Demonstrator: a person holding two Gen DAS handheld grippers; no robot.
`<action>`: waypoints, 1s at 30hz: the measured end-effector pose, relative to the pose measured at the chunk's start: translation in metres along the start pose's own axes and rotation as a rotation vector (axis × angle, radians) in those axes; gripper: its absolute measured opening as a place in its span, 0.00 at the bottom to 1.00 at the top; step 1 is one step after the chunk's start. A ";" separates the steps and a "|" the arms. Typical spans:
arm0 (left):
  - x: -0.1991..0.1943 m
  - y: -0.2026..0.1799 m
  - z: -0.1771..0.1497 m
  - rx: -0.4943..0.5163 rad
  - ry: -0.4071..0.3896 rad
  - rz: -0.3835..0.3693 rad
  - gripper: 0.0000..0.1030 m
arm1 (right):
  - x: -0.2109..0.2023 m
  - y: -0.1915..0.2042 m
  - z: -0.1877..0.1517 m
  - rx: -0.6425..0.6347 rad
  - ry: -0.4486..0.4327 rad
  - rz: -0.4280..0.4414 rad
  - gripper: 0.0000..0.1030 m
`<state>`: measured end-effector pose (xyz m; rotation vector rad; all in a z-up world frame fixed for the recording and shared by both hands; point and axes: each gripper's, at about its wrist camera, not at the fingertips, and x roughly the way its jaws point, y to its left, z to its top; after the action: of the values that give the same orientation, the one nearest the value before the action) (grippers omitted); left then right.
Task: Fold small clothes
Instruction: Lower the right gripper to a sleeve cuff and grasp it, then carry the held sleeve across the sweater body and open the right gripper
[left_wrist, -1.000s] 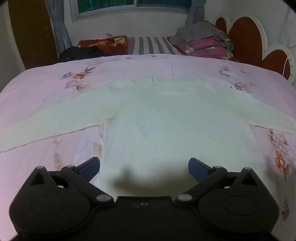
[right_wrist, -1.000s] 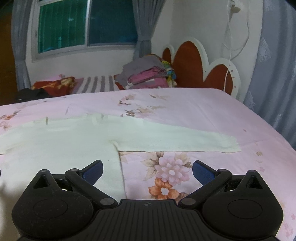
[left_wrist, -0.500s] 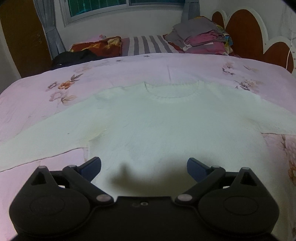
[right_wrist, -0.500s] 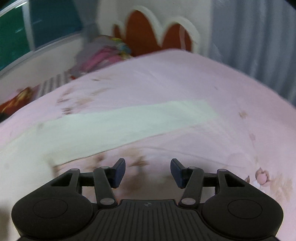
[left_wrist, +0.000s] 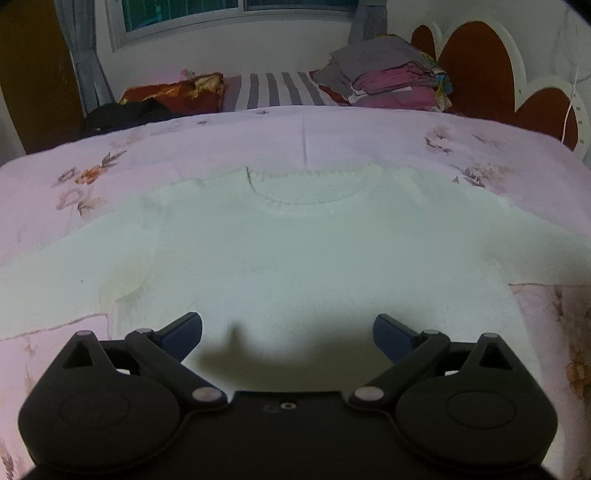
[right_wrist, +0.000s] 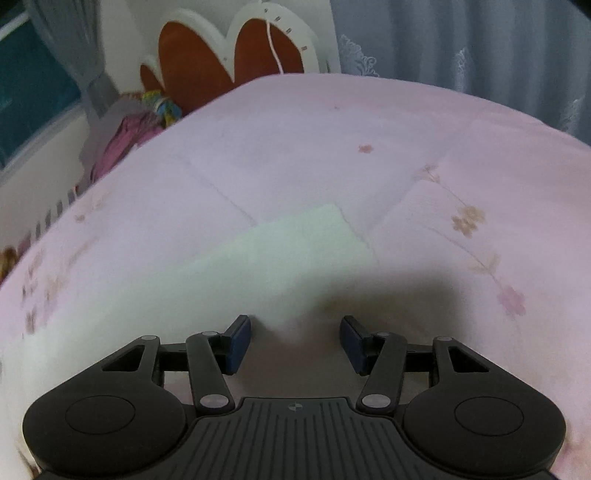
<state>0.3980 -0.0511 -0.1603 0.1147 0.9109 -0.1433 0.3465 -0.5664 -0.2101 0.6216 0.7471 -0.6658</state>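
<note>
A pale cream knit sweater lies flat on the pink floral bedspread, neck toward the far side, sleeves spread left and right. My left gripper is open and empty, low over the sweater's body near its hem. In the right wrist view the sweater's right sleeve runs from lower left up to its cuff end in mid-frame. My right gripper is open and empty, just above the sleeve's near edge.
A stack of folded clothes sits at the far right by the headboard. A striped pillow, a red patterned pillow and a black garment lie along the far edge. Curtains hang beyond the bed.
The left gripper moved forward over the sweater toward the neck. The right gripper swung right along the sleeve toward its cuff, dropped lower, and its jaws narrowed partway.
</note>
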 end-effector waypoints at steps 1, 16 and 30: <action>0.001 -0.001 0.000 0.004 0.005 0.004 0.96 | 0.004 0.000 0.005 0.008 -0.005 0.003 0.53; -0.012 0.036 0.001 -0.072 0.013 0.045 0.87 | -0.046 0.068 -0.006 -0.153 -0.163 0.213 0.05; -0.031 0.147 -0.005 -0.208 -0.012 0.036 0.88 | -0.130 0.293 -0.188 -0.456 -0.005 0.621 0.05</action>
<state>0.4003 0.0965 -0.1333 -0.0627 0.9062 -0.0157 0.4126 -0.2073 -0.1413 0.3943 0.6254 0.0785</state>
